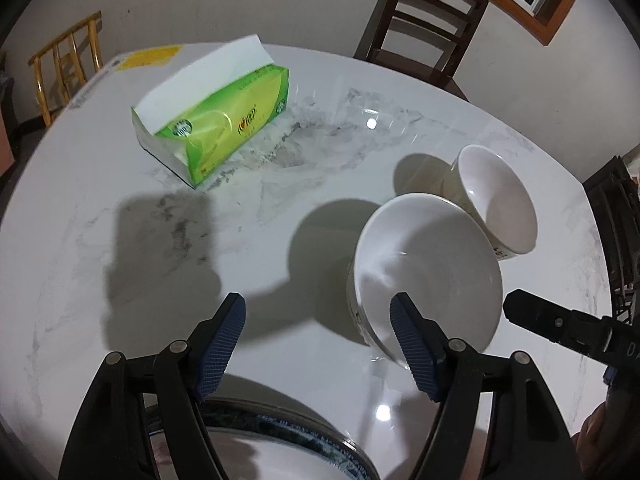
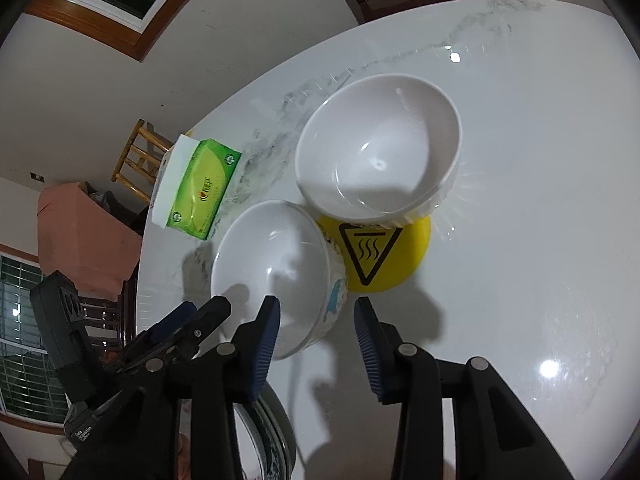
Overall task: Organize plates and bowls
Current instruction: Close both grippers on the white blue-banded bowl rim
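Seen from the left wrist, the left gripper hovers above a white marble table, its blue pads apart and clamped on nothing. The right pad crosses the front rim of the near bowl, as if lining up a grasp on that edge. A second bowl sits just behind, and a blue-rimmed plate lies directly below. A green tissue box sits well apart.

From the right wrist, the right gripper also stands apart, straddling the side wall of the near bowl without pressing on it. The other bowl rests partly on a yellow warning sticker. The left gripper reaches in alongside, likely so both bowls can be stacked.
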`<action>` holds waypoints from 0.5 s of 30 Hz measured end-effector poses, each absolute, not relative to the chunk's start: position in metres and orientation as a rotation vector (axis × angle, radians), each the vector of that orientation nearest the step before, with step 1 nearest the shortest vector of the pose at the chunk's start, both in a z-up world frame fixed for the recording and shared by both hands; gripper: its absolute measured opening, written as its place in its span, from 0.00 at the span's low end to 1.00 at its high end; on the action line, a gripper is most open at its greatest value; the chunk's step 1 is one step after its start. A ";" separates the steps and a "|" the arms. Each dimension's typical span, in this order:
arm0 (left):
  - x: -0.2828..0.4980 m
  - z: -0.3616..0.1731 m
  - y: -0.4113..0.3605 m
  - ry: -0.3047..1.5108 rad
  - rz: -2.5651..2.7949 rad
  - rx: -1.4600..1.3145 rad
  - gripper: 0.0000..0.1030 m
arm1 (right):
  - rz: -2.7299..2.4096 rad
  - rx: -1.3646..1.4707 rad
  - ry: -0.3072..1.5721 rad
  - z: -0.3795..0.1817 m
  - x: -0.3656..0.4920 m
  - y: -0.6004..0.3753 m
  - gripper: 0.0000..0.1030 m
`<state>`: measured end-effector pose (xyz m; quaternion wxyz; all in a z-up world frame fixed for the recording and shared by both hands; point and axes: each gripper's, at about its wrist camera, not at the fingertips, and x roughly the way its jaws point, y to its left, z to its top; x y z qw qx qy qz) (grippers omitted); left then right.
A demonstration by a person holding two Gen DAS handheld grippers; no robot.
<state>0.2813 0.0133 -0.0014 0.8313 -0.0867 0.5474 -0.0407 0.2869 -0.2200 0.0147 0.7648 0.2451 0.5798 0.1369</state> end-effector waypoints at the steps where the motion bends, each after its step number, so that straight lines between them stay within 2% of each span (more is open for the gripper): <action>1: 0.283 -0.004 0.014 1.170 -0.099 -0.206 0.62 | 0.296 0.532 1.264 0.013 0.289 -0.220 0.32; 3: 0.288 -0.011 0.015 1.199 -0.113 -0.232 0.48 | 0.296 0.540 1.273 0.008 0.292 -0.219 0.29; 6: 0.294 -0.022 0.014 1.244 -0.146 -0.264 0.44 | 0.295 0.548 1.279 0.004 0.295 -0.219 0.27; 8: 0.295 -0.025 0.012 1.242 -0.151 -0.262 0.41 | 0.288 0.540 1.288 0.000 0.298 -0.217 0.22; 9: 0.295 -0.025 0.010 1.240 -0.157 -0.258 0.35 | 0.287 0.536 1.292 -0.002 0.299 -0.216 0.13; 10: 0.295 -0.025 0.008 1.229 -0.183 -0.263 0.29 | 0.298 0.542 1.291 -0.003 0.299 -0.216 0.12; 11: 0.293 -0.024 0.007 1.214 -0.213 -0.285 0.17 | 0.305 0.543 1.290 -0.003 0.300 -0.215 0.12; 15: 0.291 -0.023 0.002 1.206 -0.155 -0.255 0.12 | 0.314 0.534 1.278 0.002 0.297 -0.214 0.12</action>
